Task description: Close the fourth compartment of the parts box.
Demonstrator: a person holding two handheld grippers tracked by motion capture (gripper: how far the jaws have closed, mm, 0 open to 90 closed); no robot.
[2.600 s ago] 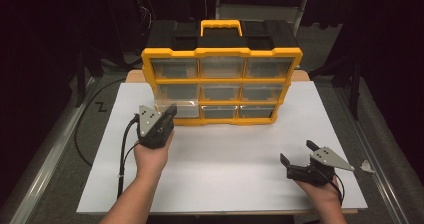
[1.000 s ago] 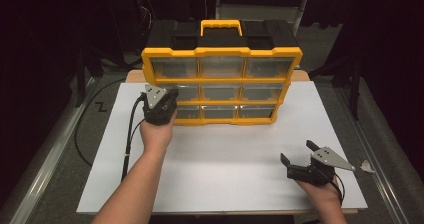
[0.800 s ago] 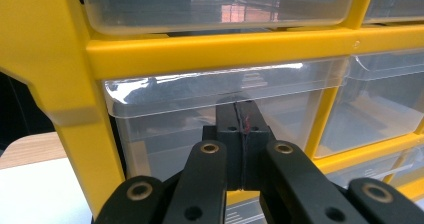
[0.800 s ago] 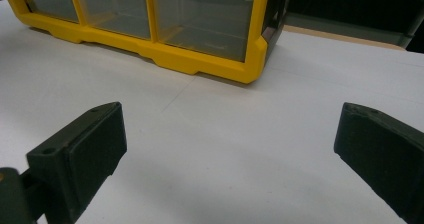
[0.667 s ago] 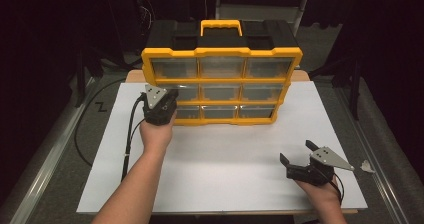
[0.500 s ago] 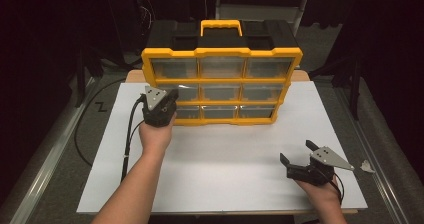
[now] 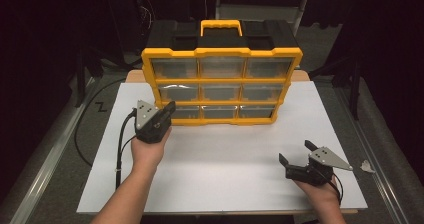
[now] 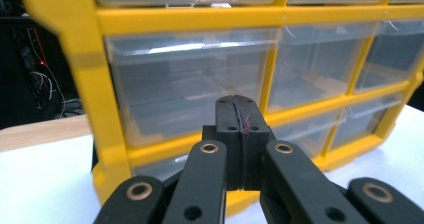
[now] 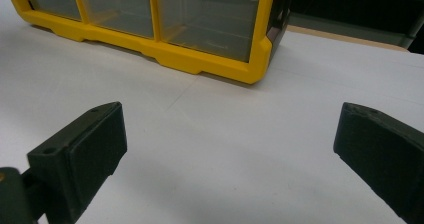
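Observation:
A yellow organiser (image 7: 222,51) with clear drawers and a black top stands upright at the back of the white table (image 7: 225,159). My left gripper (image 7: 168,108) is shut with nothing seen between its jaws, its tip just in front of the organiser's lower left corner. In the left gripper view the closed jaws (image 8: 239,106) point at the left column of drawers (image 8: 190,84). My right gripper (image 7: 295,153) rests open near the table's front right, far from the organiser. Its jaws (image 9: 230,129) stand wide apart over bare table, and the organiser's bottom right corner (image 9: 255,64) lies ahead.
A black cable (image 7: 120,149) trails from the left gripper over the table's left side. A small white scrap (image 7: 366,166) lies off the table's right edge. Dark floor and stands surround the table.
The left gripper, which had reached up to the organiser's left drawers, has drawn back a little toward the person, still shut. The right gripper has stayed put.

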